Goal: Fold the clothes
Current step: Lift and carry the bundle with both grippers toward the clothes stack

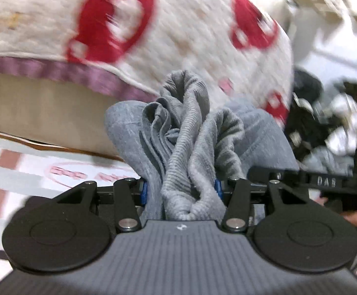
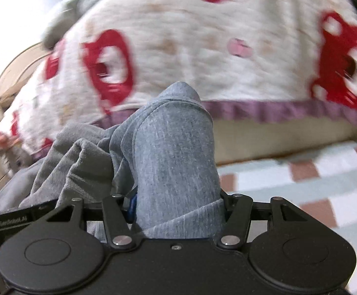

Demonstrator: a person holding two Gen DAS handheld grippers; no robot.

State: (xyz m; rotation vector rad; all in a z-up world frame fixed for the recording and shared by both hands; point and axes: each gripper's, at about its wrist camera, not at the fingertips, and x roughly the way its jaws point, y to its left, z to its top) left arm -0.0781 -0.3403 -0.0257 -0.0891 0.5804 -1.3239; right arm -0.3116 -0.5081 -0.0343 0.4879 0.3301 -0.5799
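The grey garment [image 1: 185, 147] is bunched up and lifted above the checked sheet [image 2: 313, 172], in front of a white blanket [image 1: 190, 24] with red prints. The left gripper [image 1: 180, 189] clamps its ribbed folds; the right gripper [image 2: 176, 206] clamps another thick fold of it.

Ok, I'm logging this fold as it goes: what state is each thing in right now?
Grey garment: bunched, lifted, held at two spots.
Left claw: shut on the grey garment.
Right claw: shut on the grey garment.
Red-patterned quilt: draped over the bed edge.
Checked sheet: lying flat.
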